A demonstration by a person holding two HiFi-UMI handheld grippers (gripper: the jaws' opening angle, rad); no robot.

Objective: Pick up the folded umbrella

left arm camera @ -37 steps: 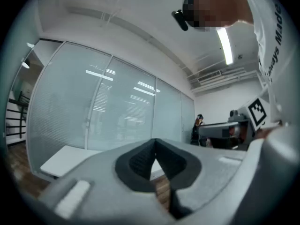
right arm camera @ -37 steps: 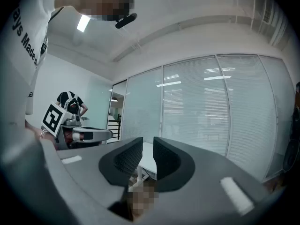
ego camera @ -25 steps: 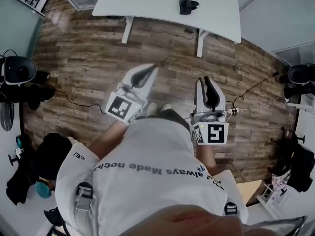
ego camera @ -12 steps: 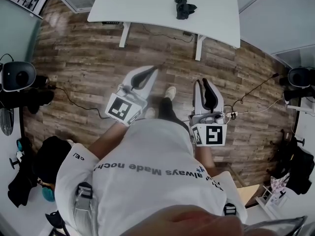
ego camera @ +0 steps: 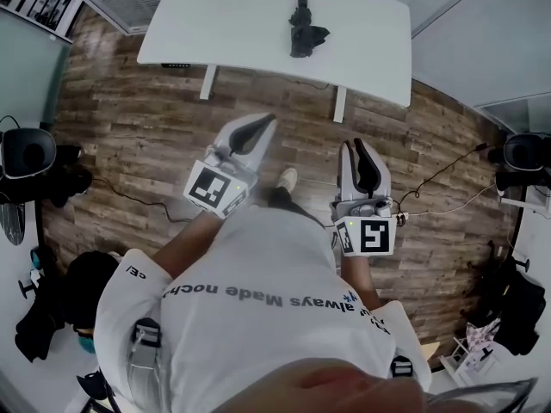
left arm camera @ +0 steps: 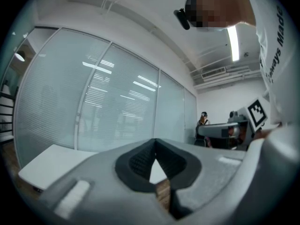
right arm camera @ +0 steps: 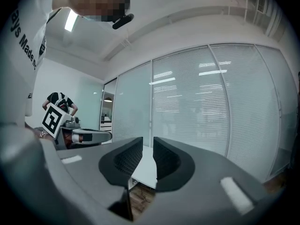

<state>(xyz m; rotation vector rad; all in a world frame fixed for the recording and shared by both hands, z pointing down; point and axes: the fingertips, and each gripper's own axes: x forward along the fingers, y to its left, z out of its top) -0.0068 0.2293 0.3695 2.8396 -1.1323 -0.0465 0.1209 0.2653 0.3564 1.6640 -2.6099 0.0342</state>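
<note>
Up on the white table [ego camera: 215,24], just right of its middle, folded umbrella [ego camera: 303,28] lies well apart from my left gripper [ego camera: 261,126] and right gripper [ego camera: 360,147], both fingers pressed together, empty.

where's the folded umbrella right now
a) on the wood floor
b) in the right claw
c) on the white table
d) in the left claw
C: in the head view the umbrella lies on the white table, well ahead of the left claw and the right claw, and neither claw has anything between its jaws.
</note>
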